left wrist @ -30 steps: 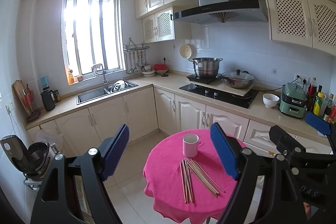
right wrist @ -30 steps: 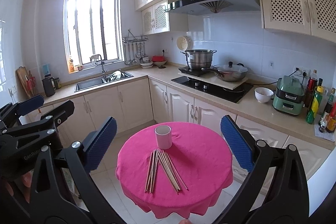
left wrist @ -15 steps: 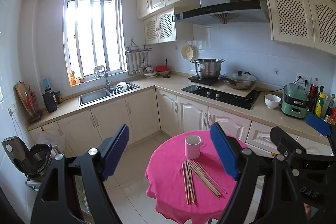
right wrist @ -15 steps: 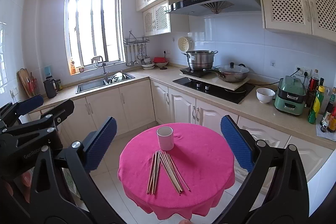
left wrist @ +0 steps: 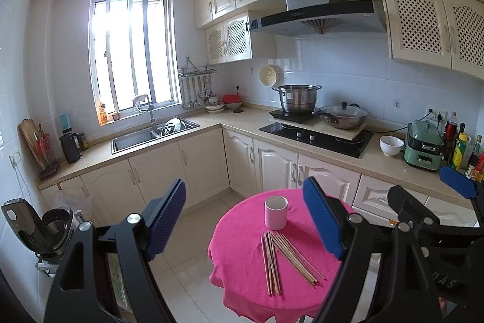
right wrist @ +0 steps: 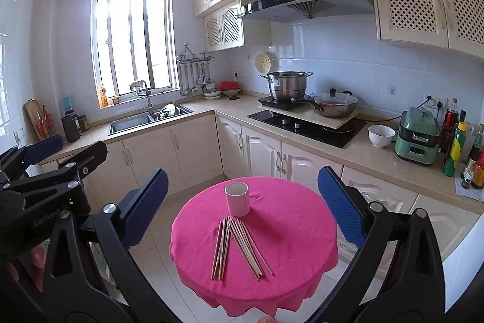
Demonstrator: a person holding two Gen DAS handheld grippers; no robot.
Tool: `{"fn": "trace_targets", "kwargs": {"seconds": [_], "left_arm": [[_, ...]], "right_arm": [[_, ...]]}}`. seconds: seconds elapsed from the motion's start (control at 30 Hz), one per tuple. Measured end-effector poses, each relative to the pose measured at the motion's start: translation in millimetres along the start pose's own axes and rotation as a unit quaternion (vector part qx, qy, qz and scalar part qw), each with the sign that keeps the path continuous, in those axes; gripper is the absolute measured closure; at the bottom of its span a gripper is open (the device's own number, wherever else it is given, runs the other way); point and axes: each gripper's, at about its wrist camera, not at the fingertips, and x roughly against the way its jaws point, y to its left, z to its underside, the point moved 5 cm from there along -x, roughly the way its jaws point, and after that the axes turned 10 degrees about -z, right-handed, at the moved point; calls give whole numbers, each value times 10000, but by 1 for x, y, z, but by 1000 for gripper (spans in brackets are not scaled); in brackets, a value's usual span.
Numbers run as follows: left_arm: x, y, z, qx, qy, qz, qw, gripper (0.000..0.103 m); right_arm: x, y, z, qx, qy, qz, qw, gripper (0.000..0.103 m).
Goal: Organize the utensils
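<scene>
A round table under a pink cloth (left wrist: 242,235) (right wrist: 296,226) stands in the middle of the kitchen floor. On it a white cup (left wrist: 276,212) (right wrist: 237,199) stands upright, with several wooden chopsticks (left wrist: 284,258) (right wrist: 236,247) fanned out loose on the cloth just in front of it. My left gripper (left wrist: 245,217) hangs open above and to the left of the table, holding nothing. Above the table's near side my right gripper (right wrist: 243,196) is open and empty too. Each gripper shows at the edge of the other's view, the right gripper (left wrist: 429,189) and the left gripper (right wrist: 69,152).
An L-shaped counter (right wrist: 363,150) runs behind the table with a sink (right wrist: 133,121), a hob (right wrist: 305,126) bearing a pot and a pan, a white bowl (right wrist: 380,135), a green cooker (right wrist: 419,136) and bottles. An appliance (left wrist: 42,229) stands at floor level on the left.
Both cameras have drifted slightly, so the table sits a little lower and further right in the views. The cup and chopsticks have not moved. Both grippers stay open.
</scene>
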Motion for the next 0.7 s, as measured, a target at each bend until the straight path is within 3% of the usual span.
{"fn": "trace_targets", "kwargs": {"seconds": [0.7], "left_arm": [[-7,-1,-3,10,-43,58,10000,25]], "right_arm": [[-1,-1,-5,22,24,23,10000,6]]}}
